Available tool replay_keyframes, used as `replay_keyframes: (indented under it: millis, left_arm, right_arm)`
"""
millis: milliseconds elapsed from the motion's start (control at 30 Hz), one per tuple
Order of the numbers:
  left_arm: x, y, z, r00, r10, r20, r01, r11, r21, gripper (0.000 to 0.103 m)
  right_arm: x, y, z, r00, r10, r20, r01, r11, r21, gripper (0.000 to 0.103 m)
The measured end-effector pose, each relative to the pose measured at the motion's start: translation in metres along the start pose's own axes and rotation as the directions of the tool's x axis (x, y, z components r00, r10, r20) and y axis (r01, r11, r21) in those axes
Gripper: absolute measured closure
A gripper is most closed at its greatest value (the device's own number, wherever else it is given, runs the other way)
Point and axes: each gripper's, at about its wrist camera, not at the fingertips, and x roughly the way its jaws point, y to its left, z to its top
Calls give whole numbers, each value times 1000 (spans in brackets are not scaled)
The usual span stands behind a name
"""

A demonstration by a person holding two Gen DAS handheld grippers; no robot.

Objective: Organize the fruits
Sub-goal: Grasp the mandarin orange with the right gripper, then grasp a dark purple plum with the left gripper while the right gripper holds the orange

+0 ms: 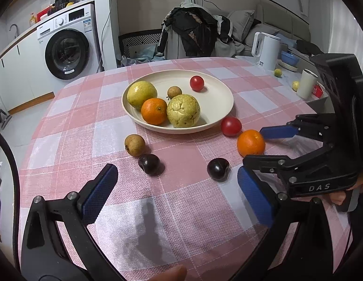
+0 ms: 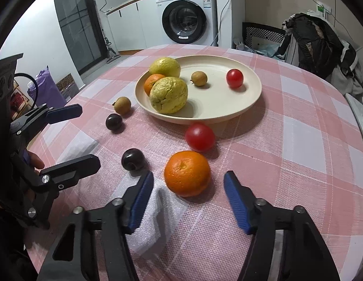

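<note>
Checked tablecloth [image 2: 286,140] under spread right claw [image 2: 188,192]

We saw five fruits on the cream plate [image 2: 249,107] — two yellow-green ones, an orange, a brown longan, a red tomato. Loose on the desk lay an orange [image 2: 187,173], a tomato [image 2: 200,137], two dark plums and a longan [image 2: 122,105].

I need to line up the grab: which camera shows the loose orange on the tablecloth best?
The right wrist view: the orange sits large and central, just ahead of the open right claw. The left wrist view shows it smaller, off to the right, unobstructed beside the right claw's fingers.
</note>
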Motion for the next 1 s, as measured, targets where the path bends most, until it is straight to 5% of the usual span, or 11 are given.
replay_keyframes:
  millis: [267, 567, 1000]
  left_arm:
    - [4, -2, -1, 1000, -11, -11, 11, 1000, 8, 1]
    - [12, -8, -3, 998, -42, -46, 42, 999, 11, 2]
    - [33, -27, -2, 982, -131, -133, 138, 990, 44, 50]
  right_arm:
    - [4, 5, -2, 1000, -25, -8, 25, 999, -22, 61]
    - [-10, 1, 2, 999, -28, 42, 28, 1000, -4, 63]
    - [-16, -2, 5, 998, -19, 64, 18, 1000, 14, 63]
